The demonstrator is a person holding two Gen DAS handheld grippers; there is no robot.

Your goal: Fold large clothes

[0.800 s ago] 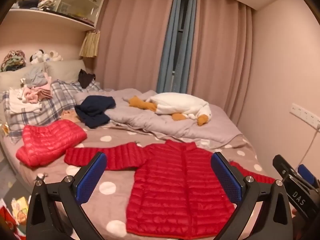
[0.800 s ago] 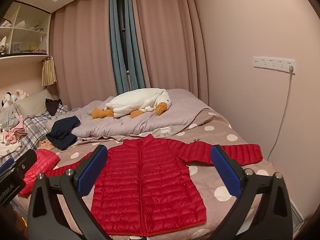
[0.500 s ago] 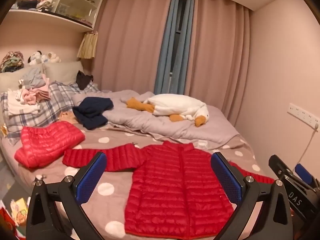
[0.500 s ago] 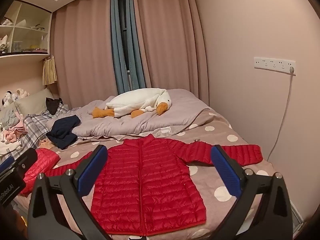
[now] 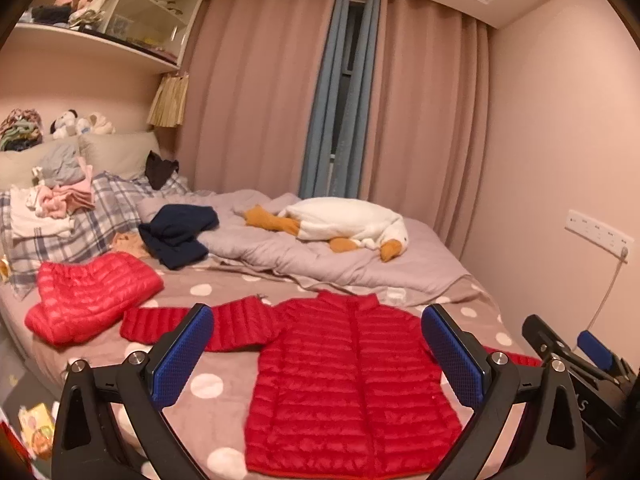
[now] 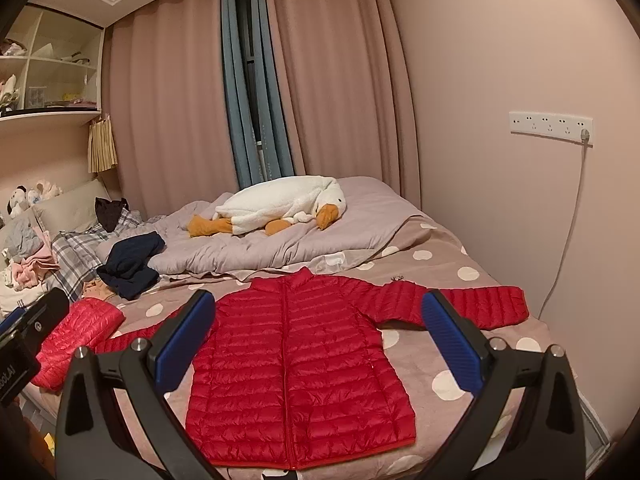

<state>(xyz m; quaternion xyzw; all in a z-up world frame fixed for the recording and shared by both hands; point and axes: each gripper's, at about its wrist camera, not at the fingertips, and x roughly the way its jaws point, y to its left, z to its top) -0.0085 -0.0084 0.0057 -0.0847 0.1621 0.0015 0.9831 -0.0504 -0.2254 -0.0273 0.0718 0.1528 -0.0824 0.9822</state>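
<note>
White goose plush (image 5: 348, 224) lies on rumpled grey duvet (image 5: 320, 256) at far side of bed. Pink curtains (image 6: 168, 120) with blue inner panel (image 6: 252, 92) behind. White socket strip (image 6: 550, 126) on right wall, cable hanging down. Plush toys (image 5: 78, 122) above the pillows, wall shelves (image 5: 100, 12) top left.

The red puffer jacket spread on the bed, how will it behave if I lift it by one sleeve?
The red puffer jacket will probably hang limp, since it lies flat with soft quilted channels. It likely weighs little for its bulk. Its smooth shell may slip between the fingers.
</note>
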